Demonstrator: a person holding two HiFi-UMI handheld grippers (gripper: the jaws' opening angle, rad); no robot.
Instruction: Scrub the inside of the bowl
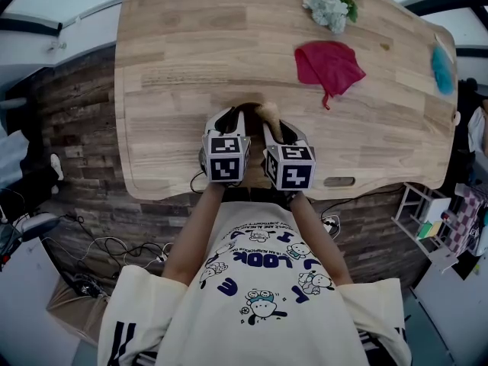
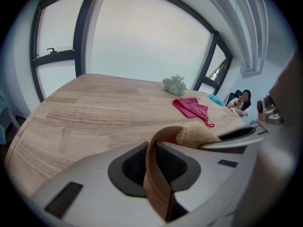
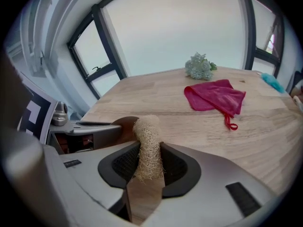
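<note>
My left gripper [image 2: 158, 162] is shut on the rim of a brown bowl [image 2: 156, 174], which stands on edge between its dark pads. My right gripper [image 3: 147, 162] is shut on a tan loofah scrubber [image 3: 147, 145]. The scrubber's top reaches the bowl [image 3: 124, 126] beside the left gripper [image 3: 90, 131]. In the left gripper view the loofah [image 2: 194, 136] lies against the bowl's far rim under the right gripper's fingers [image 2: 236, 135]. In the head view both grippers, left [image 1: 229, 117] and right [image 1: 276, 128], sit side by side near the table's front edge. They hide most of the bowl there.
A red cloth [image 1: 328, 65] lies on the wooden table [image 1: 168, 67] at the far right, with a pale green flower bunch [image 1: 329, 6] behind it. A blue item [image 1: 441, 69] lies at the right edge. A handle slot [image 1: 338, 181] is cut near the front edge.
</note>
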